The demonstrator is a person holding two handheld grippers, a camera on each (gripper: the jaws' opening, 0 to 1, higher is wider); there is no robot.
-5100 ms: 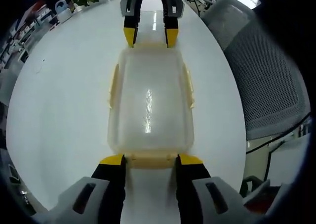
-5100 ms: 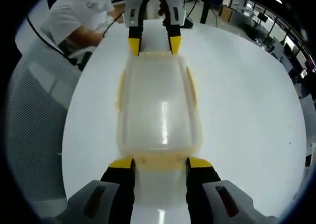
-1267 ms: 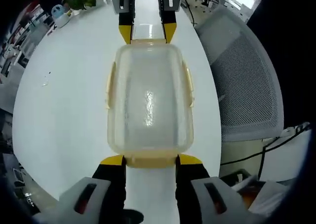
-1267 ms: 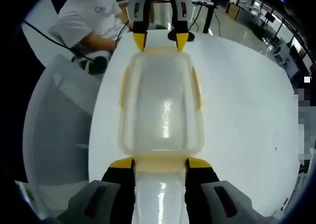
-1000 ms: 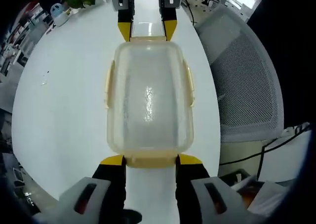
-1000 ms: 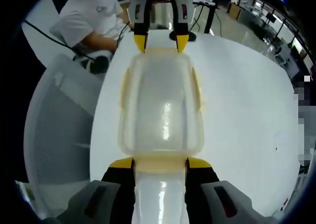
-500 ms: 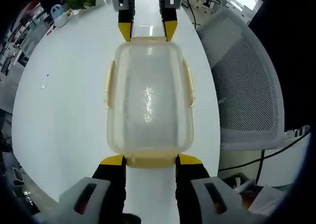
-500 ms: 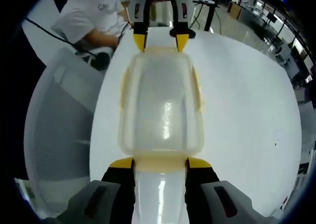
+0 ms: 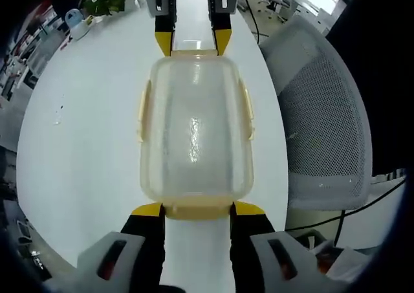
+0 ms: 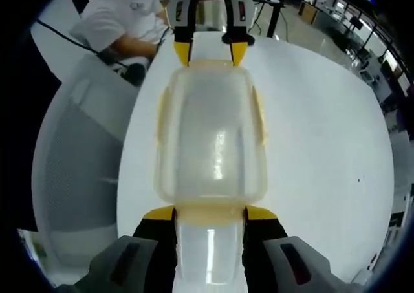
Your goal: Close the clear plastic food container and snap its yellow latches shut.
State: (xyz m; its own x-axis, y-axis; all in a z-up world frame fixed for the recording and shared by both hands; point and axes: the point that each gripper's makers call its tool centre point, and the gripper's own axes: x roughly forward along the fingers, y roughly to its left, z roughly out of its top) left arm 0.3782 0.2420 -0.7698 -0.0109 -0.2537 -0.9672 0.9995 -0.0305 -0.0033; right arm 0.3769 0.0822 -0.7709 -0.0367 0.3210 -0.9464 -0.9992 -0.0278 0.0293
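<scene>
Your left tool (image 9: 196, 207) has its yellow-tipped jaws spread about as wide as the near end latch (image 9: 196, 211) of the clear container (image 9: 194, 128), one tip at each corner of that latch; whether they press it or only flank it, you cannot tell from here. The container, lid on, sits between your two tools above the white counter (image 9: 77, 138), with yellow side latches (image 9: 141, 115) lying flat along its long edges. At its far end your right tool (image 9: 189, 42) meets it the same way. In the right gripper view, that tool (image 10: 209, 212) brackets its own end latch (image 10: 209, 210), jaws equally wide, and the left tool (image 10: 208, 52) stands at the opposite end. A grey mesh chair (image 9: 323, 112) stands beside the counter, and a person in a white shirt (image 10: 119, 18) sits beyond it.
</scene>
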